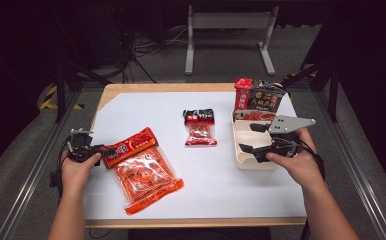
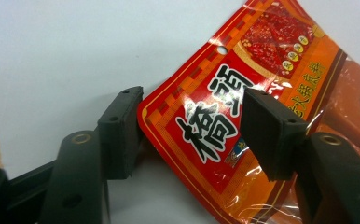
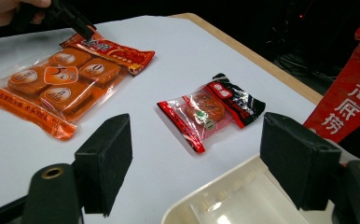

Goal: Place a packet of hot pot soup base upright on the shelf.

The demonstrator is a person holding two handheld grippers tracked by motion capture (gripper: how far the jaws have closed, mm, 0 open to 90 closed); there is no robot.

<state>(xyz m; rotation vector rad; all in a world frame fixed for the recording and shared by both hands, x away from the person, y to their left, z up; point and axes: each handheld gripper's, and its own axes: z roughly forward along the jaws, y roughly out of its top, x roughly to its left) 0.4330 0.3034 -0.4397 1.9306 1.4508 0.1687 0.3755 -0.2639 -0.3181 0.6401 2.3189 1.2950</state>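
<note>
The orange packet's (image 2: 225,116) top corner lies between the left gripper's (image 2: 194,133) parted jaws (unclamped); right gripper (image 3: 201,158) wide, empty.

A small red-and-black snack packet (image 1: 199,127) lies flat near the middle of the white-covered desk (image 1: 211,170). At the far right, a red pouch (image 1: 242,93) and a dark pouch (image 1: 267,97) stand upright, side by side, at the back of the cream tray (image 1: 242,150).
</note>
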